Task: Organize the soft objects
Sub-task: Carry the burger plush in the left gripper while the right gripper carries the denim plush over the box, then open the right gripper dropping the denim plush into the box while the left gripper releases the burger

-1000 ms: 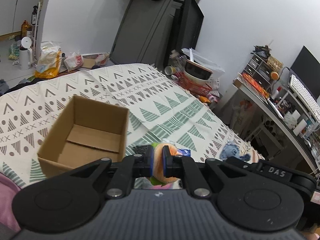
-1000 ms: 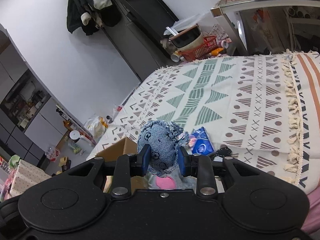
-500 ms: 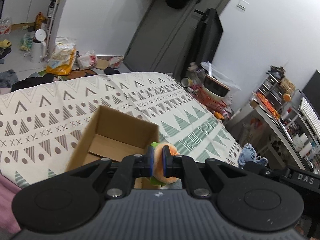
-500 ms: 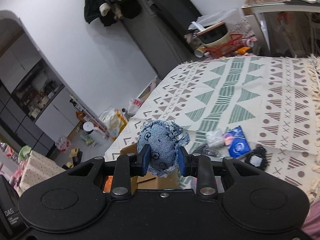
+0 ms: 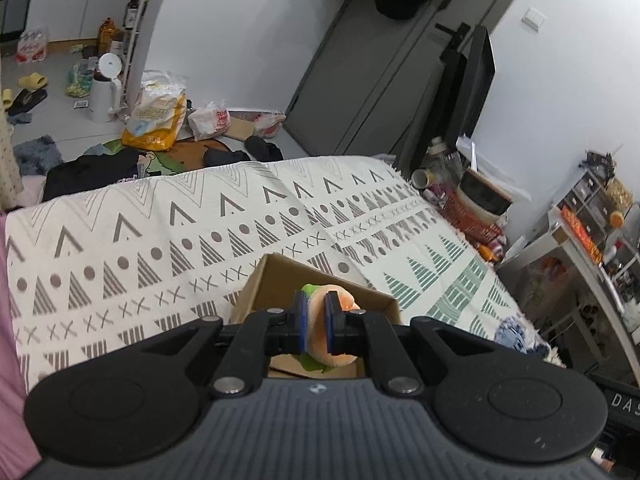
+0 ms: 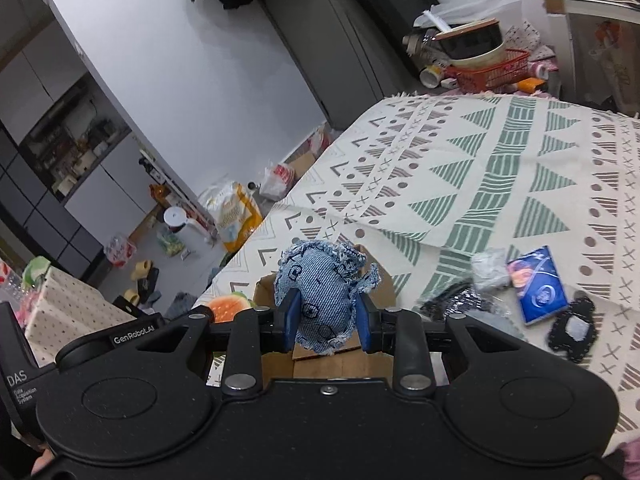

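Soft toys: two are being carried at this moment, one in each tool, and both are hanging over the cardboard box [image 5: 320, 280] on the patterned blanket [image 5: 160, 240].
Left gripper [image 5: 316, 322]: its jaws are standing narrow, squeezing an orange plush toy [image 5: 334, 326] with green edges.
Right gripper [image 6: 326, 316]: its jaws are standing wider, gripping a denim stuffed toy [image 6: 320, 292] around its middle — the frayed ears are sticking out above the pads.
Key relation: the box opening is lying directly below and just ahead of both tools, so I judge that the coming move is a release downward and not a reach sideways.
Nearer tool: in the right wrist view the orange plush toy [image 6: 230, 306] is showing at the left, just beside the box edge [image 6: 264, 284]; which tool is lower I cannot tell.
Long axis: the denim stuffed toy is standing upright between the pads; the orange one is lying more front to back.
Left on the blanket: a blue packet [image 6: 538, 286], a grey bundle [image 6: 490, 270] and a dark patch [image 6: 572, 332] are lying to the right of the box, well apart from it.
Hidden: the box floor is mostly being covered by the gripper bodies, so its content cannot be seen fully.
Hard to see: the far right object in the left view is only a blue blur.
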Action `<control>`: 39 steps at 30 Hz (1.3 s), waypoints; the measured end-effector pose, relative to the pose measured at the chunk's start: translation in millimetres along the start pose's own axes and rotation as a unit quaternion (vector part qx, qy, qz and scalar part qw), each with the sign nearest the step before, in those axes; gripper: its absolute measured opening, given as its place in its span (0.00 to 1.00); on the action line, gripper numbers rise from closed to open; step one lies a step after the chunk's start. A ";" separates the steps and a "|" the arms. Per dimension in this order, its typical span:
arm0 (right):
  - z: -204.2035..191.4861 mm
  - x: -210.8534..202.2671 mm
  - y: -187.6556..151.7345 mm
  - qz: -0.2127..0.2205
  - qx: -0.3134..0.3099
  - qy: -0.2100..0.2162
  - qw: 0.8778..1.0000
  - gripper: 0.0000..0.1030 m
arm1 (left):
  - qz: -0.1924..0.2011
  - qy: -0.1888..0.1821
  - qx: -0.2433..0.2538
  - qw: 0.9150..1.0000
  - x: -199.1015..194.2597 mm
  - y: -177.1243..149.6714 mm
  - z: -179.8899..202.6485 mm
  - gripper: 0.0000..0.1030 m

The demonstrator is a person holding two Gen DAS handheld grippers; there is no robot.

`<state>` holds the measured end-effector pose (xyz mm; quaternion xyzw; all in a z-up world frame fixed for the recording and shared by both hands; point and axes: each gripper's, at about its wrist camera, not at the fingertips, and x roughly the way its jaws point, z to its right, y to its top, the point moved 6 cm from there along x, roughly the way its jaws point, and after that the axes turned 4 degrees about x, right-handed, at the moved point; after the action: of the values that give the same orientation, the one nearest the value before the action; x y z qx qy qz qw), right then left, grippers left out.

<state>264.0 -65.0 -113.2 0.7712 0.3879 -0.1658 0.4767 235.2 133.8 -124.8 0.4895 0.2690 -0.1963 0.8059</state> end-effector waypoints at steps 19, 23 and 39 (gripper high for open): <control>-27.1 82.9 9.5 -0.046 -0.012 -0.028 0.998 0.28 | -0.048 -0.032 -0.011 0.998 82.4 -5.1 -31.4 0.09; -30.3 94.2 7.5 -0.058 -0.014 -0.032 0.998 0.28 | -0.033 -0.038 -0.017 0.999 85.9 -2.8 -37.5 0.12; -18.4 57.0 13.9 -0.026 -0.040 -0.071 0.996 0.82 | 0.031 0.008 0.000 0.999 58.3 11.2 -36.7 0.66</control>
<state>309.1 -27.5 -131.4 0.7272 0.3792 -0.2168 0.5295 278.2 168.5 -167.5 0.4990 0.2599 -0.1672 0.8096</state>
